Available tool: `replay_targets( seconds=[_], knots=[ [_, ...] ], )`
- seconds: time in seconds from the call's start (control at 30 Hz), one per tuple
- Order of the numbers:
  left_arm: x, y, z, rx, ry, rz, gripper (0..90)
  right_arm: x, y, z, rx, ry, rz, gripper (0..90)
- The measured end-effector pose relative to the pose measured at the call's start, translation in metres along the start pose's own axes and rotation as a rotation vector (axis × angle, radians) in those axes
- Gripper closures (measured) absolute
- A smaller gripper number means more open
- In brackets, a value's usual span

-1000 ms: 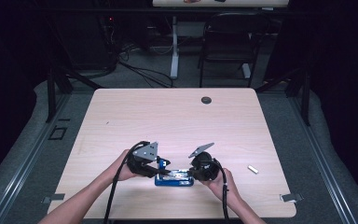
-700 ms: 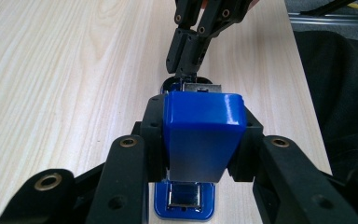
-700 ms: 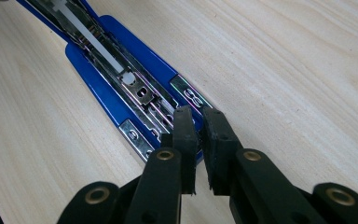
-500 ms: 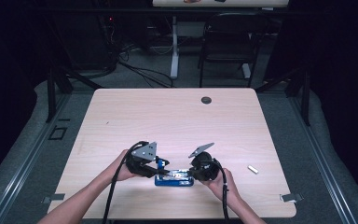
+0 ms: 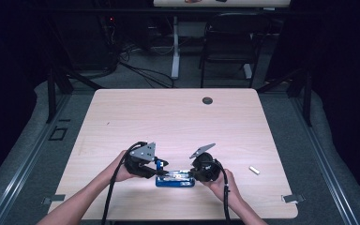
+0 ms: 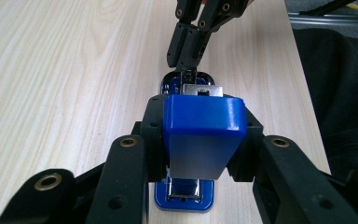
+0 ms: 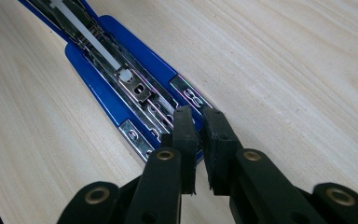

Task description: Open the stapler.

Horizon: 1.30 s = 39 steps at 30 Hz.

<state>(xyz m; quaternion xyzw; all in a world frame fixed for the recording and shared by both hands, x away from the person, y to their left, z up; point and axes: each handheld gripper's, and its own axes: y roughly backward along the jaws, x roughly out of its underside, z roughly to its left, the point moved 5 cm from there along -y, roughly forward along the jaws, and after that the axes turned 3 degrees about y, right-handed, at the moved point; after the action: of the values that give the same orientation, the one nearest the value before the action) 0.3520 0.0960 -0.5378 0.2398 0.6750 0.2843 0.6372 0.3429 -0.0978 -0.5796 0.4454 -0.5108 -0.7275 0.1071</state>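
This looks like a lab or recording studio, probably not a home. 1 pale wooden table [image 5: 178, 117] stands on grey carpet, ringed by black curtains [image 5: 342, 70]. Behind it are a dark chair [image 5: 227, 42], loose floor cables [image 5: 140, 70] and metal floor rails [image 5: 18, 173].

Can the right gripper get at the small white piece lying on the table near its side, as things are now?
Probably yes. The small white piece lies on bare table beside the right gripper, nothing between them. The gripper is shut at the blue stapler, so it must open first.
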Motion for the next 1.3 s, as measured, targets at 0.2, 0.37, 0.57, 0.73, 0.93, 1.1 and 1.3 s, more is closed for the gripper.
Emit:
replay_targets(
  seconds=[0.2,0.37,0.57,0.73,0.93,1.1,1.3],
  knots=[
    [0.002,0.002,0.000,-0.001,0.005,-0.001,66.1,0.000,0.000,0.000,0.000,0.001,-0.001,85.3],
    [0.002,0.002,0.001,0.002,0.003,-0.001,66.1,0.000,0.000,0.000,0.001,0.000,0.000,85.3],
    [0.003,0.003,0.000,-0.002,0.003,0.003,66.1,0.000,0.000,0.000,0.000,0.000,-0.002,85.4],
    [0.006,0.005,0.000,-0.003,0.007,0.000,66.1,0.000,0.000,0.000,0.002,-0.001,0.000,85.4],
    [0.012,0.009,0.001,-0.003,0.021,0.004,66.1,0.000,0.000,0.000,0.001,-0.001,0.003,85.3],
    [0.016,0.011,0.002,-0.002,0.030,0.009,66.1,0.000,0.000,0.000,0.001,-0.001,0.003,85.3],
    [0.022,0.014,0.002,-0.001,0.039,0.010,66.0,0.000,0.000,0.000,0.000,-0.001,0.003,85.3]
  ],
)
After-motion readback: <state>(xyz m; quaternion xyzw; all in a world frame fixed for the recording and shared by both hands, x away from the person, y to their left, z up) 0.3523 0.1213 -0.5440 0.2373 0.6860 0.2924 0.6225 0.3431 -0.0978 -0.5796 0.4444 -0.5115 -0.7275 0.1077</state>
